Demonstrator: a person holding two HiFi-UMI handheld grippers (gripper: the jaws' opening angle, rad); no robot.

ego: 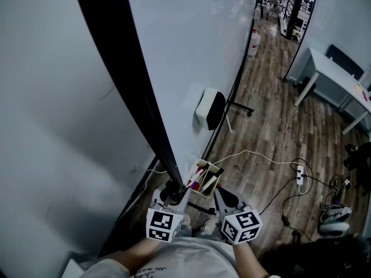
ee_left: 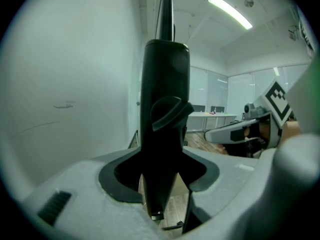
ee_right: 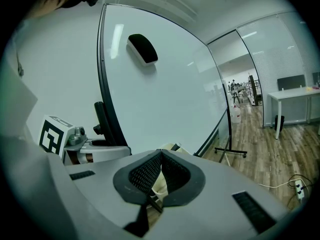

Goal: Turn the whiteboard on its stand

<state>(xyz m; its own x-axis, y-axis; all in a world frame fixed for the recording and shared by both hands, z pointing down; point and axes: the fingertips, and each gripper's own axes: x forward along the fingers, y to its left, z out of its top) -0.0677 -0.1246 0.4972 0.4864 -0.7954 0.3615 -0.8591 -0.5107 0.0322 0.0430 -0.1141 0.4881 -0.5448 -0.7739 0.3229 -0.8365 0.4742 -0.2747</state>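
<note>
Black whiteboard frame (ee_left: 165, 109) sits clamped in the left claw (ee_left: 161, 180), beside a faint scribble (ee_left: 64, 104).

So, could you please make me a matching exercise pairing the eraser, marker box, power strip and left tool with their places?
Things: 1 eraser; 2 marker box; 3 power strip; 4 left tool.
Places: A on the floor; B clamped on the black edge of the whiteboard; C stuck on the whiteboard's face; D just ahead of the right tool.
Pairs: 1-C; 2-D; 3-A; 4-B.

Your whiteboard (ego: 191, 51) runs off top edge; its lower end hidden behind your left gripper (ego: 170, 197); box (ego: 200, 191) contents too small to tell.
</note>
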